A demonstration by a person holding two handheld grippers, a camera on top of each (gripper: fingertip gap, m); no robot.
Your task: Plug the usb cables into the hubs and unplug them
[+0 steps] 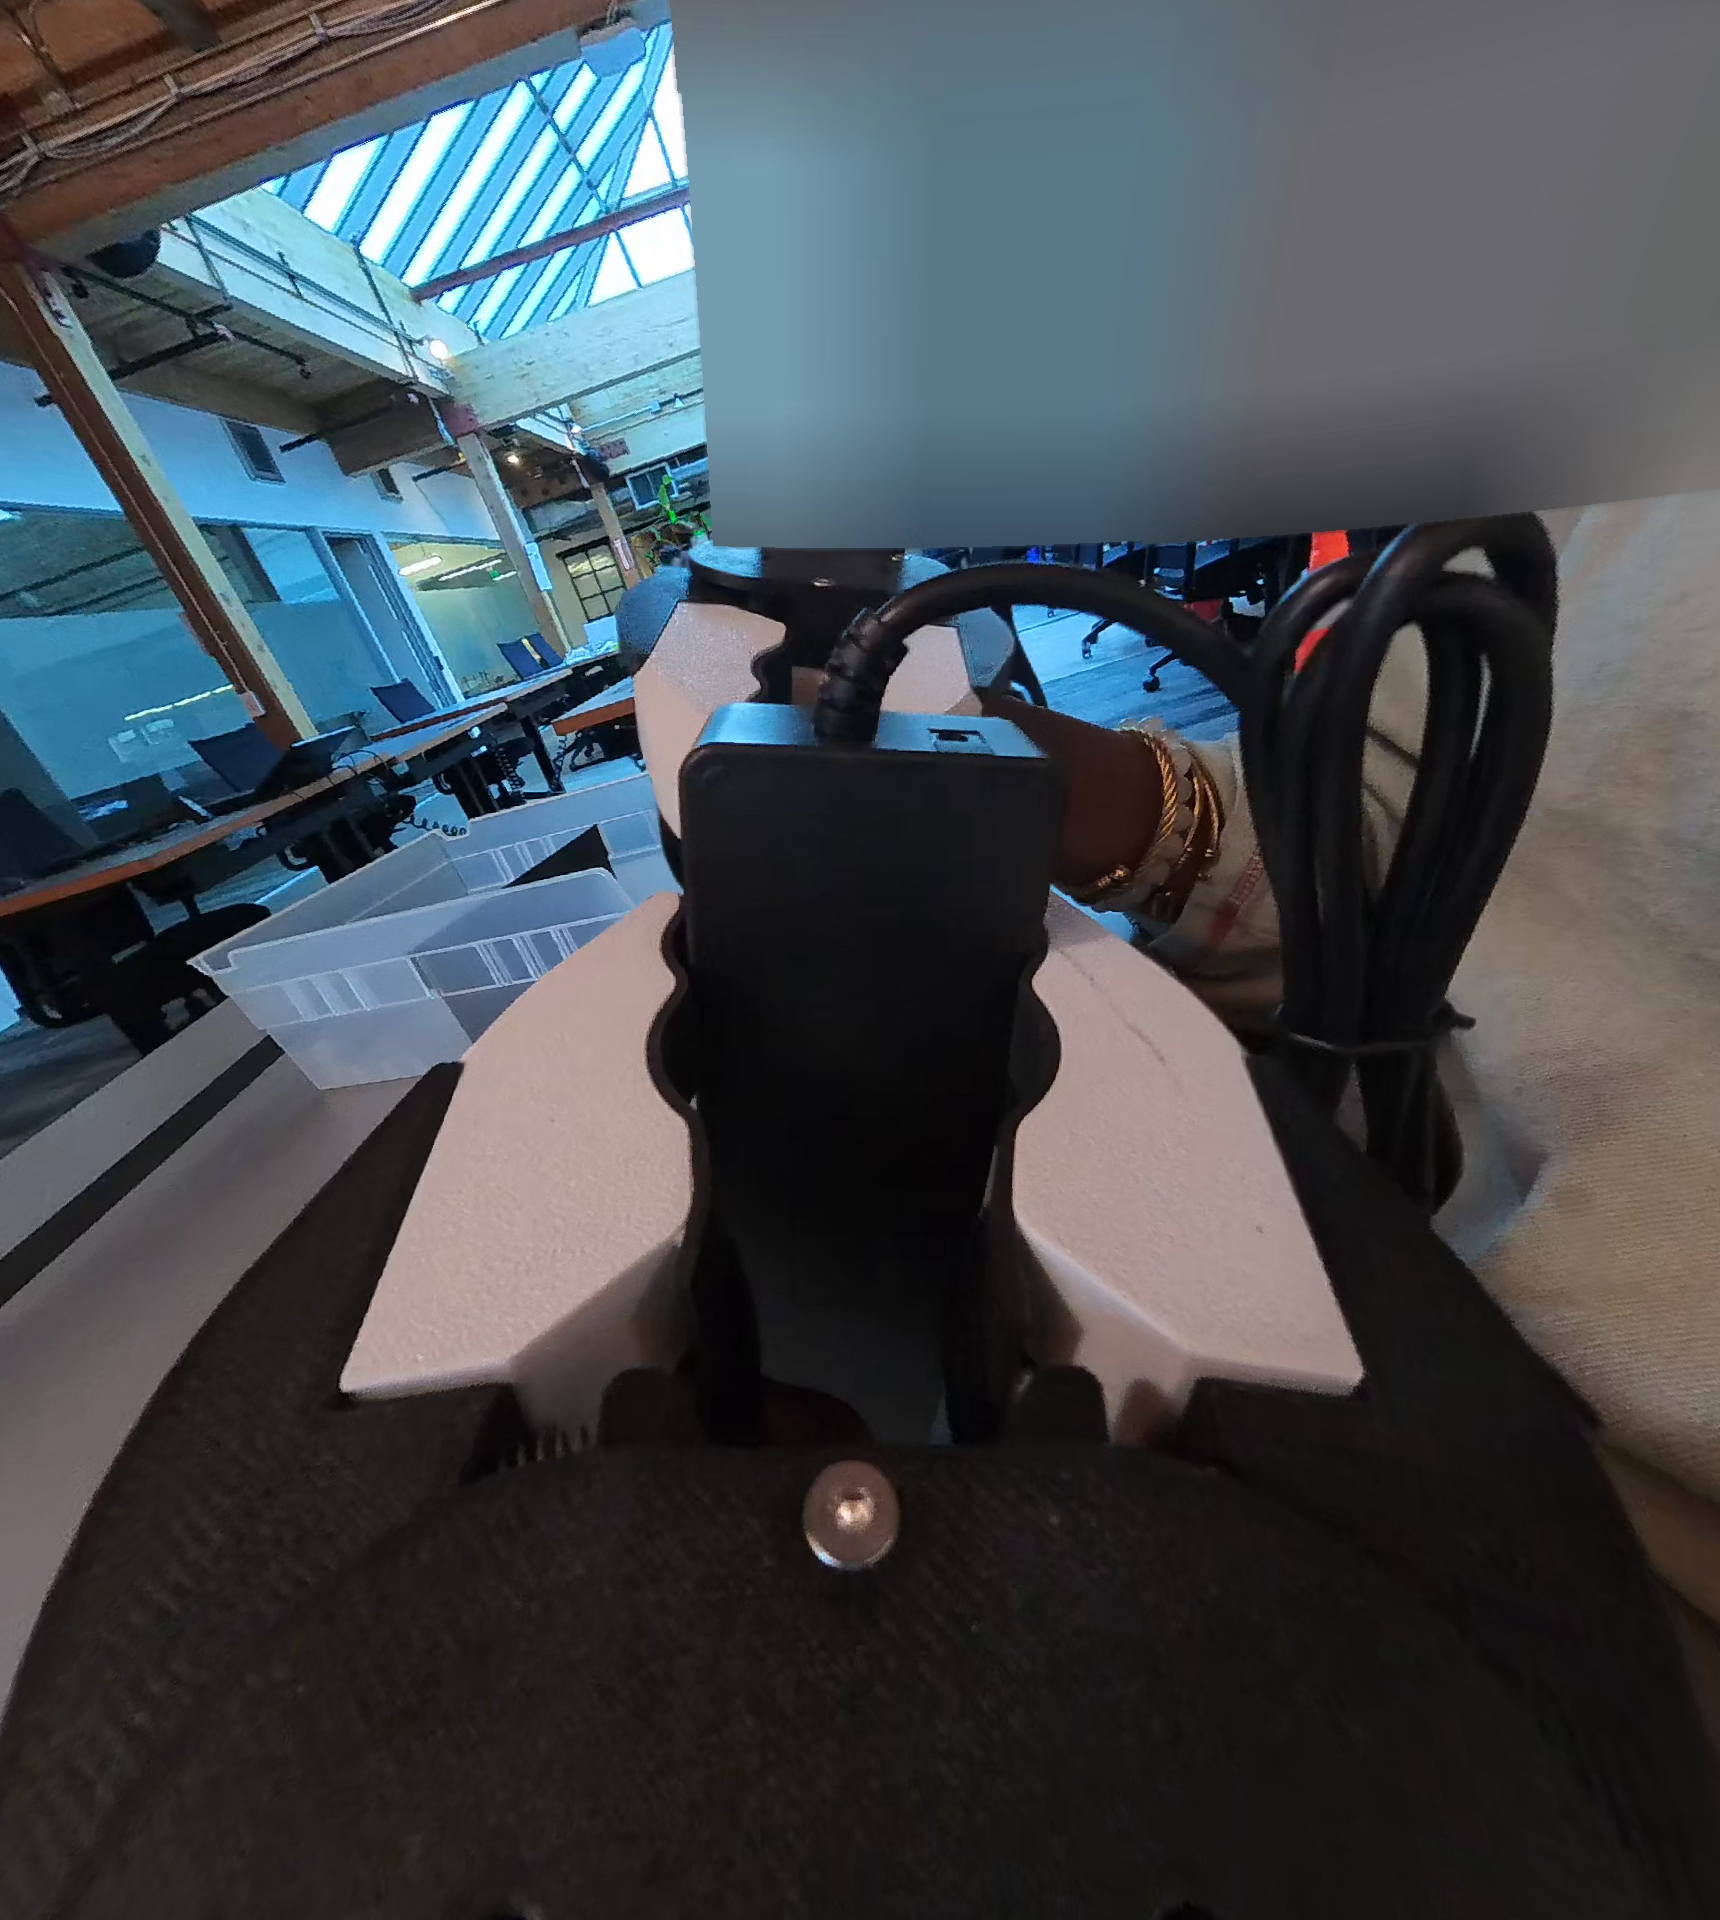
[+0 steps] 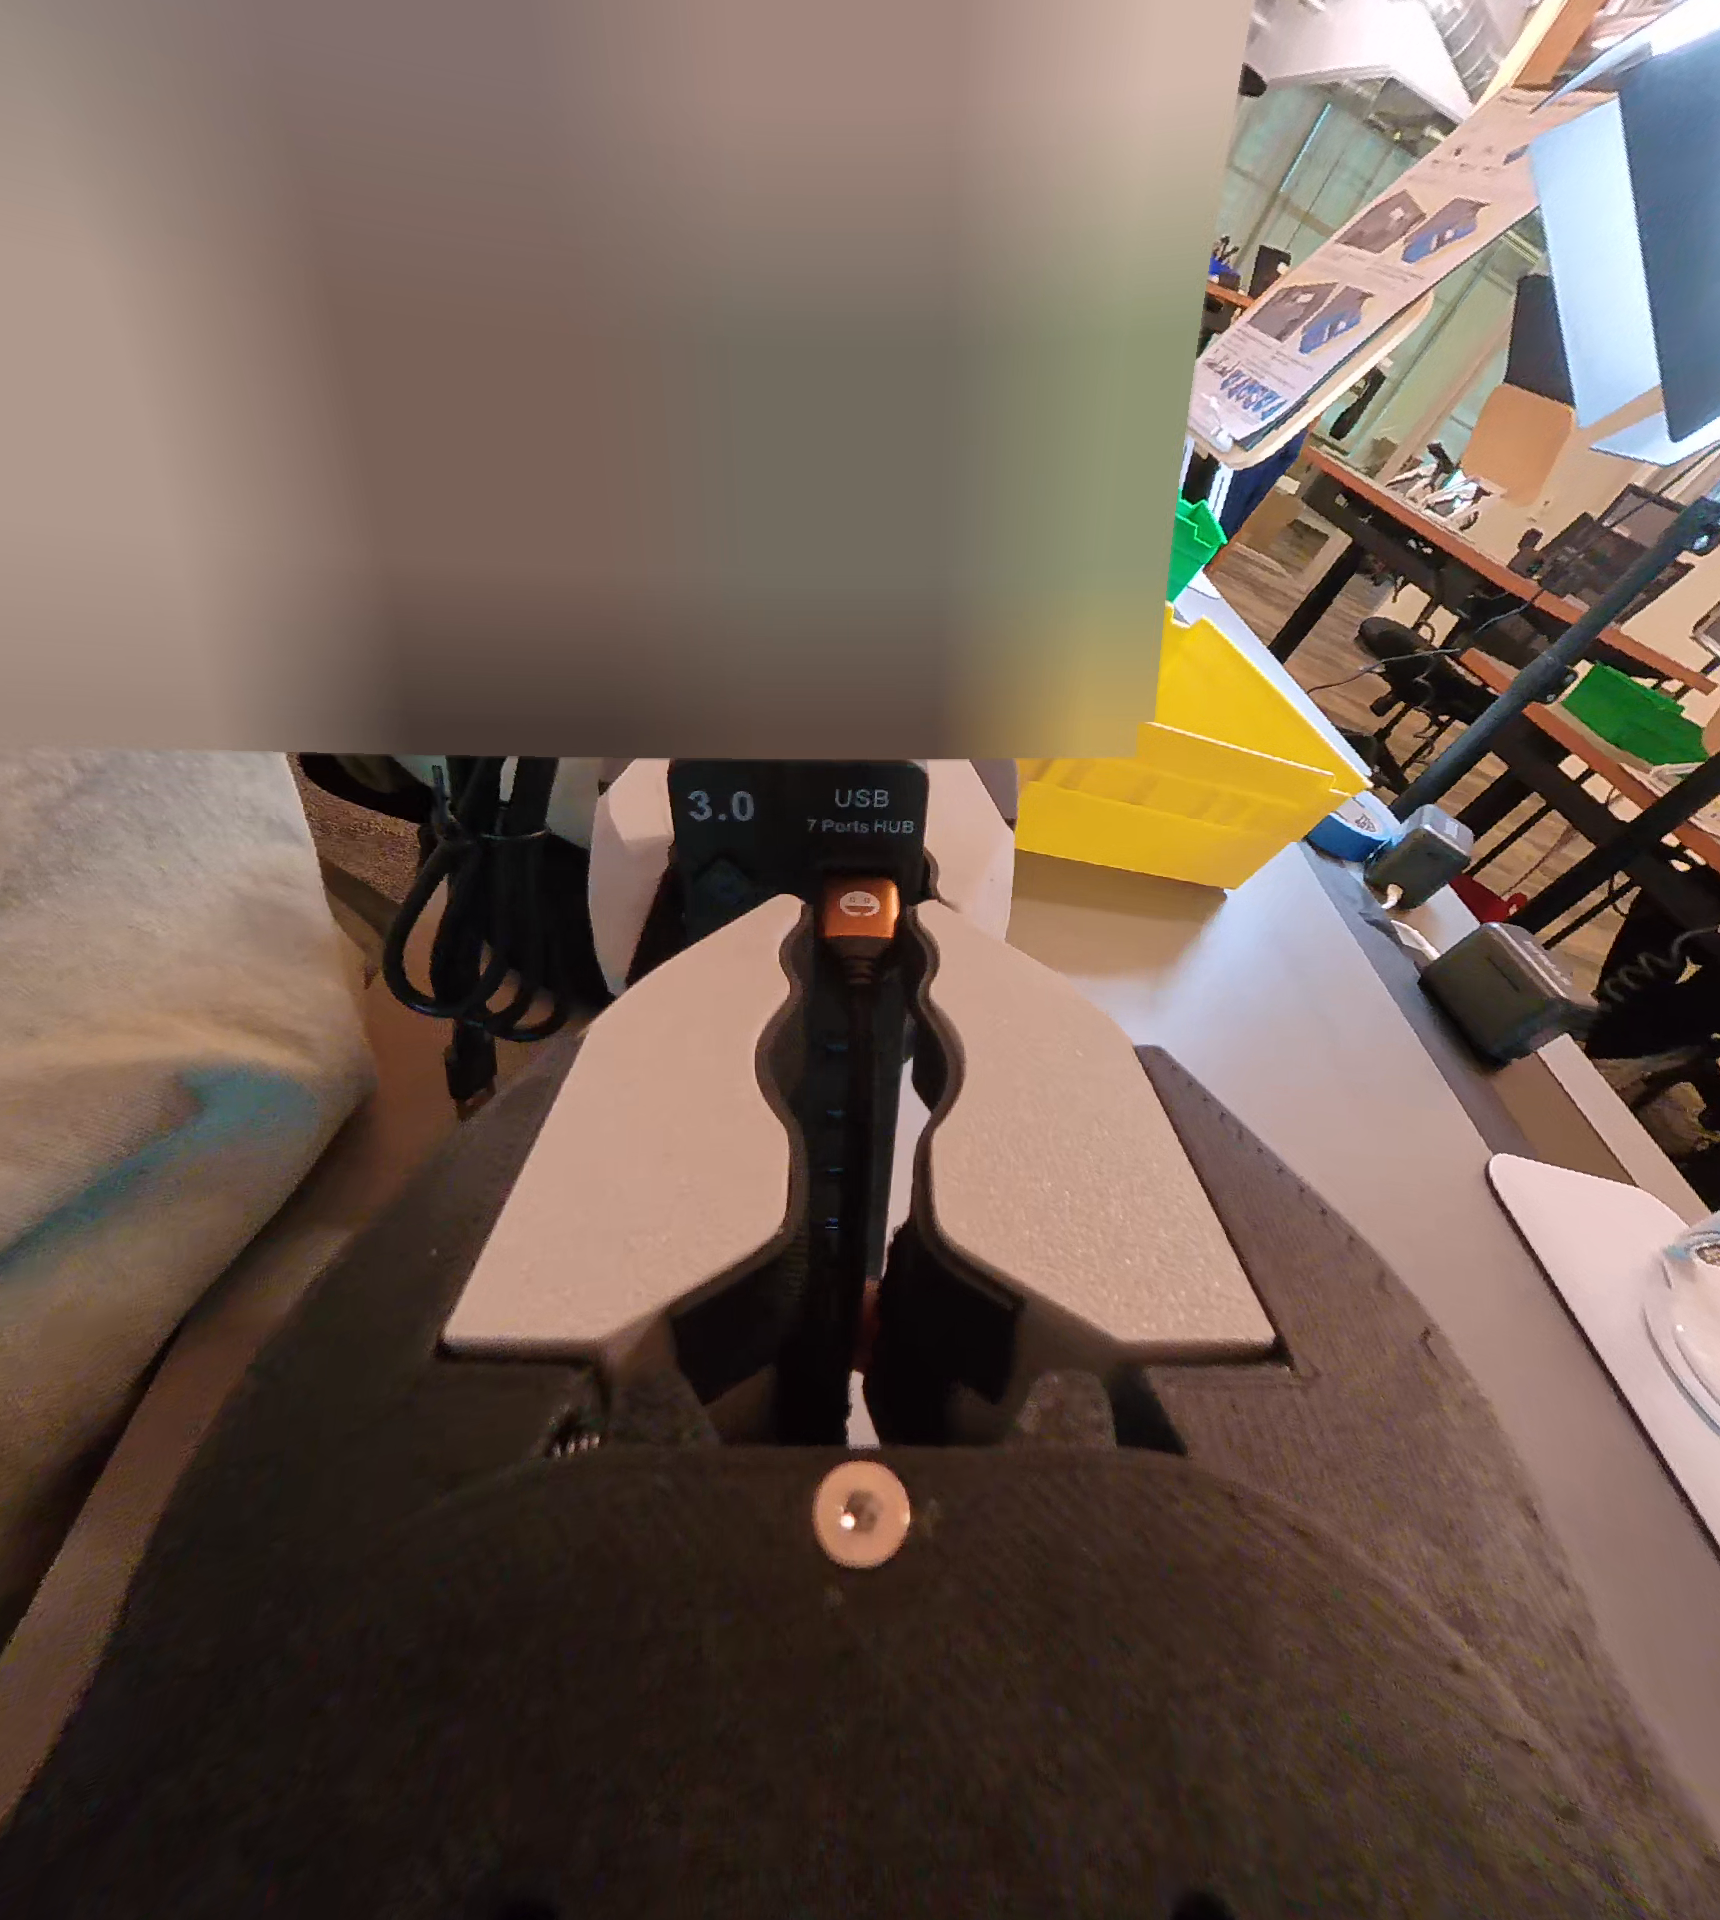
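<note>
While clamped between the left gripper's (image 1: pixel 861 997) white fingers (image 1: pixel 544 1174), hub (image 1: pixel 861 935) stands lengthwise, black, far end up. Cable (image 1: pixel 1396 831) leaves that far end through a ribbed sleeve, arcs right, hangs in a tied black coil beside a pale cloth (image 1: pixel 1666 935). Beyond hub, part of the other gripper and a hand (image 1: pixel 1110 800) with gold bracelets at the wrist. Left of the gripper, clear bins (image 1: pixel 388 966) on a grey table (image 1: pixel 56 1351); desks and chairs farther off.

From the right wrist: right gripper (image 2: pixel 856 997) nearly closed, clenched on an orange plug (image 2: pixel 858 914) and its braided cable running back between the white fingers (image 2: pixel 669 1143). Plug tip meets the face of hub (image 2: pixel 794 821), black with white lettering; whether seated in a port or only touching, cannot tell. Hub flanked by the left gripper's white fingers. Coil (image 2: pixel 482 935) hangs left of it, against cloth (image 2: pixel 108 987). Right of hub, yellow bin (image 2: pixel 1209 800) on table (image 2: pixel 1251 987), blue tape roll (image 2: pixel 1355 826) just past it, grey boxes along the table edge, white pad (image 2: pixel 1614 1299) near the right edge.
</note>
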